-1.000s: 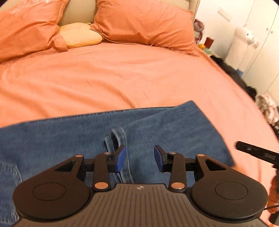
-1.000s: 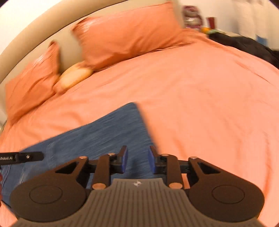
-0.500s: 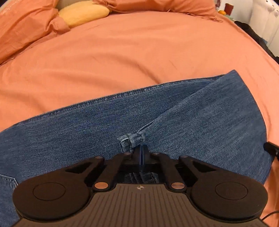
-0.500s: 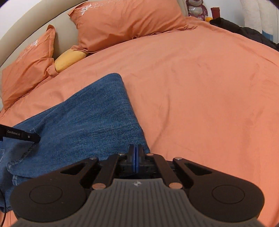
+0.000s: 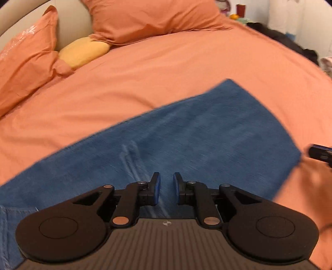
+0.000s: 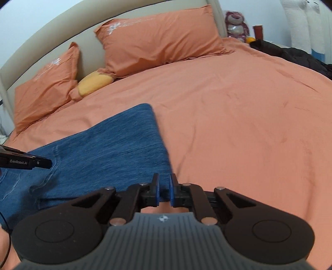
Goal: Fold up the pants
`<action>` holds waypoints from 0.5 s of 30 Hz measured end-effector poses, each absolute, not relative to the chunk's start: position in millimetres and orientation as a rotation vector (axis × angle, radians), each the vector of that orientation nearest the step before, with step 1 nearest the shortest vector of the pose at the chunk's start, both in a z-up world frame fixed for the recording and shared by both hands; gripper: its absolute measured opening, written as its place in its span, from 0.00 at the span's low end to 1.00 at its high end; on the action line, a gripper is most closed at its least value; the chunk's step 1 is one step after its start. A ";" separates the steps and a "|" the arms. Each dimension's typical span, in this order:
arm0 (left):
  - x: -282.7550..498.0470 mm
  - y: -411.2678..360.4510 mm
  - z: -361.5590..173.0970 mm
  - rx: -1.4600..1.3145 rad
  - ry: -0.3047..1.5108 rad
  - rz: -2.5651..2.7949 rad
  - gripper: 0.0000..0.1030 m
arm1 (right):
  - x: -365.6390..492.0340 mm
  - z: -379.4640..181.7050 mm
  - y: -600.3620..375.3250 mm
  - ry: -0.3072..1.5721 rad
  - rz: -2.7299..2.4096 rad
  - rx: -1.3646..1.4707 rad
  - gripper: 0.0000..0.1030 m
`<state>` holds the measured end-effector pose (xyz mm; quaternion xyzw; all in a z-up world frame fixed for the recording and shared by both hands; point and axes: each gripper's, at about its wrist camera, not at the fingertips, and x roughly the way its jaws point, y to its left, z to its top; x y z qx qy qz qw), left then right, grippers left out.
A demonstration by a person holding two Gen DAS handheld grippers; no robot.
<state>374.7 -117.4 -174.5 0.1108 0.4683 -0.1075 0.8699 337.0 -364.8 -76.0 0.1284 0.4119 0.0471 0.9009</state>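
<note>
Denim pants (image 5: pixel 186 133), flat on smooth bedsheet (image 5: pixel 166 68)

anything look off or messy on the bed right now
Nothing much. The jeans lie flat and folded on the orange bedspread, their end edge straight. One small pucker shows near the jeans' middle. A dark garment is heaped at the bed's far right edge, away from the fold.

Pants (image 5: pixel 186 135) flat on bed (image 5: pixel 166 68), pillows (image 5: pixel 145 18) behind
</note>
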 end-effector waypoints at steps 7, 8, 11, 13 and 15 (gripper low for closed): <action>360.7 -113.7 -211.7 0.133 1.066 -0.184 0.16 | 346.7 -101.3 -347.1 0.980 0.102 0.135 0.11; 361.6 -111.6 -213.9 0.112 1.068 -0.178 0.16 | 347.5 -103.5 -347.0 0.983 0.103 0.131 0.11; 365.5 -110.3 -211.4 0.089 1.082 -0.163 0.16 | 345.8 -103.0 -348.3 0.978 0.099 0.140 0.11; 365.1 -109.0 -203.9 0.088 1.086 -0.169 0.16 | 342.4 -99.4 -347.6 0.963 0.091 0.135 0.12; 357.2 -99.9 -190.9 0.054 1.067 -0.177 0.16 | 337.8 -91.2 -341.6 0.931 0.091 0.095 0.13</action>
